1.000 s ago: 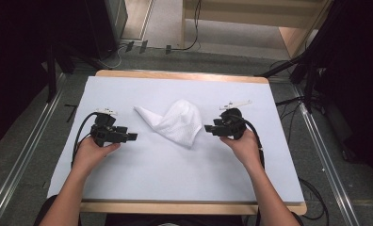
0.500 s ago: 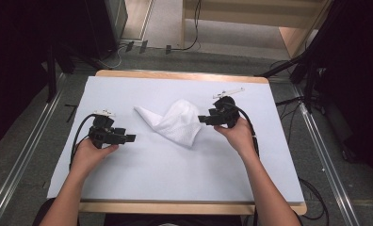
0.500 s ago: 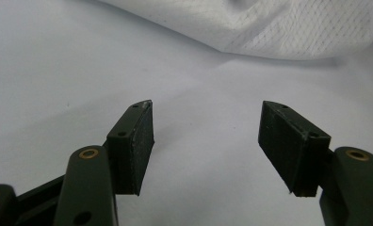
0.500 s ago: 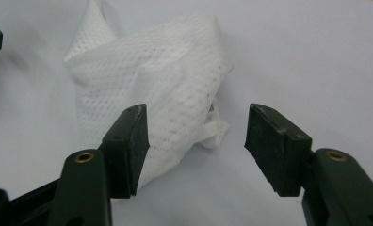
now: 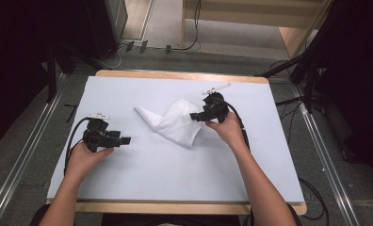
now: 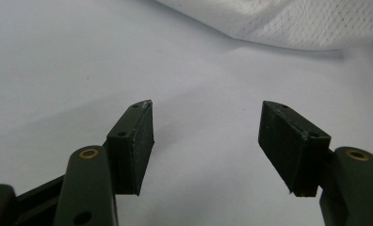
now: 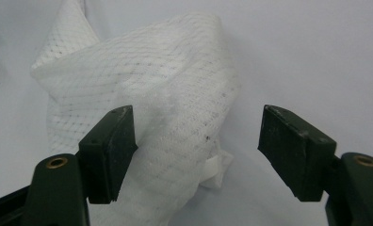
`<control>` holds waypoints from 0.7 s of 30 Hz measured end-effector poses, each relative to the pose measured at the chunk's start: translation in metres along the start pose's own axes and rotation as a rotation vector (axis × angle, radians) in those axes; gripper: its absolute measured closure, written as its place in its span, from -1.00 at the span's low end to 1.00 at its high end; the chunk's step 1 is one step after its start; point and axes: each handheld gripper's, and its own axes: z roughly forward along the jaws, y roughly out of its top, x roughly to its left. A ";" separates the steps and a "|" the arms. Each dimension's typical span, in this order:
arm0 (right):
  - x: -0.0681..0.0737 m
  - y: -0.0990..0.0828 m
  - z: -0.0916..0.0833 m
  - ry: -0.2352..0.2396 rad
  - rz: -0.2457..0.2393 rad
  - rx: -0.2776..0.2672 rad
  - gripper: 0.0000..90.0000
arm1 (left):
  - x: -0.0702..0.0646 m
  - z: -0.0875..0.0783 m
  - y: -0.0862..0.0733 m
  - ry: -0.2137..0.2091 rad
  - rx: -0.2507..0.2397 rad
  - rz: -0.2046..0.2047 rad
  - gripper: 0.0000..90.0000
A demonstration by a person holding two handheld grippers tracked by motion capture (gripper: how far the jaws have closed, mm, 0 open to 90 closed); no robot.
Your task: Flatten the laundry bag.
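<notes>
White mesh fabric, a crumpled cloth of fine netting, is seen bunched in a loose heap just above the centre of the pale blue table mat, with one pointed corner drawn out toward ten o'clock. Nothing is flattened or folded yet, so the work on it is judged to be at its very start.

At three o'clock of the heap, the right gripper is brought right up to the cloth's edge. Its jaws have just been opening and are now held wide; in the right gripper view the netting is seen between and beyond them, brushed by the left pad perhaps, but not pinched. No grasp is made yet.

Over at eight o'clock of the cloth, well apart from it, the left gripper is held low over the mat, jaws spread wide with bare surface between them, the cloth's hem lying ahead.

Still left, by this reading: both grips, the lift, the spreading out.
</notes>
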 end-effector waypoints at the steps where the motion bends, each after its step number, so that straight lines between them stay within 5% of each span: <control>1: 0.000 0.000 0.003 0.004 0.005 0.008 -0.30 | 0.000 -0.001 -0.001 0.003 0.002 0.000 -0.18; 5: 0.000 -0.003 0.014 0.039 -0.003 0.031 -0.07 | 0.001 -0.004 -0.004 0.012 0.001 -0.007 -0.18; 6: 0.000 -0.004 0.017 0.068 0.020 0.036 0.19 | 0.002 -0.005 -0.005 0.012 -0.001 -0.007 -0.17; 7: 0.000 -0.004 0.017 0.068 0.020 0.036 0.19 | 0.002 -0.005 -0.005 0.014 -0.003 -0.011 -0.17; 8: -0.001 -0.004 0.018 0.101 0.025 0.022 0.44 | 0.003 -0.007 -0.006 0.017 -0.005 -0.016 -0.17; 12: 0.003 -0.004 0.015 0.123 0.006 -0.002 0.83 | 0.005 -0.008 -0.006 0.015 -0.011 -0.023 -0.17; 21: 0.022 0.002 -0.006 0.133 -0.052 -0.059 0.94 | 0.004 -0.008 -0.004 0.011 -0.012 -0.019 -0.17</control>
